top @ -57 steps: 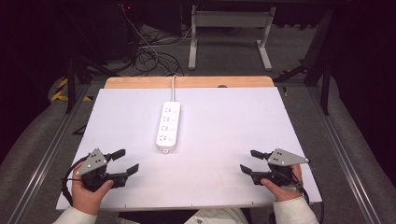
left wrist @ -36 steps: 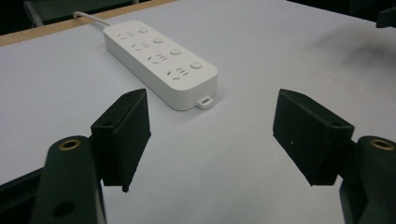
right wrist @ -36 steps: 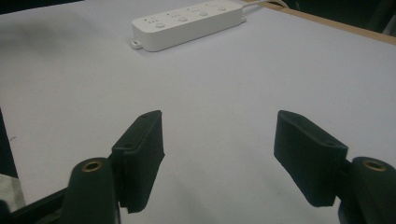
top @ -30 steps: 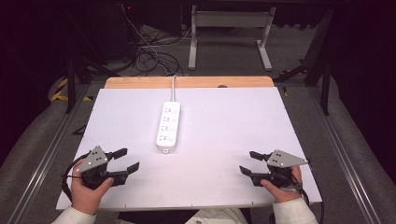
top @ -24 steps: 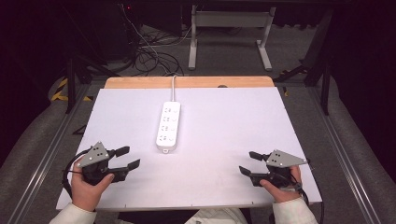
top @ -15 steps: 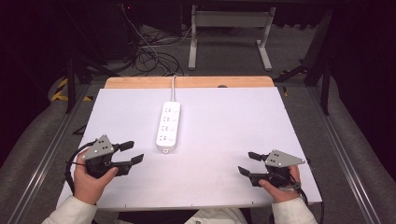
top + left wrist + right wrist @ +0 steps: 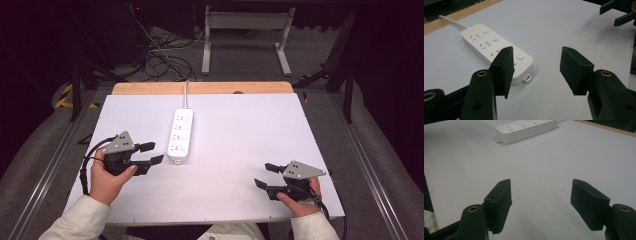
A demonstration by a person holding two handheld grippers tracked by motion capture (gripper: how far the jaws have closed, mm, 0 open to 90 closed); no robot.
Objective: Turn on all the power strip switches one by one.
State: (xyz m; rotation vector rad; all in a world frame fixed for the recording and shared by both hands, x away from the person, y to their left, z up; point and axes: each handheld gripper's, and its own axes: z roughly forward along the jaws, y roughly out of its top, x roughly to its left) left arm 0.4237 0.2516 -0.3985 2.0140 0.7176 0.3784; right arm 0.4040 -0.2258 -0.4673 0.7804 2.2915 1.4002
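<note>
In the left gripper view, the left gripper [image 7: 535, 67] has its two black pads parted with only bare white table [image 7: 574, 30] between them; its jaws have just been closing, yet nothing lies in the gap. Just past the tip of its left pad lies the power strip [image 7: 496, 53], close enough for this view to show the round buttons, the socket slots and the small mounting tab at the near end. Farther off, at the top right corner, the tips of the other gripper show dark against the table.

In the right gripper view, the right gripper [image 7: 540, 203] also stands apart, empty, with the table [image 7: 536, 157] under it; the power strip [image 7: 526, 130] lies well ahead of it and to the left, small and near the top edge.

The high view adds what neither of these gives: the hands and pale sleeves, the grey plates on both tools, and the strip's white cord [image 7: 185, 95] running away to the table's far wooden edge. There the left gripper [image 7: 149, 153] points at the near end of the power strip [image 7: 180, 135], near it but not touching, while the right gripper [image 7: 266, 176] sits well apart from it.
</note>
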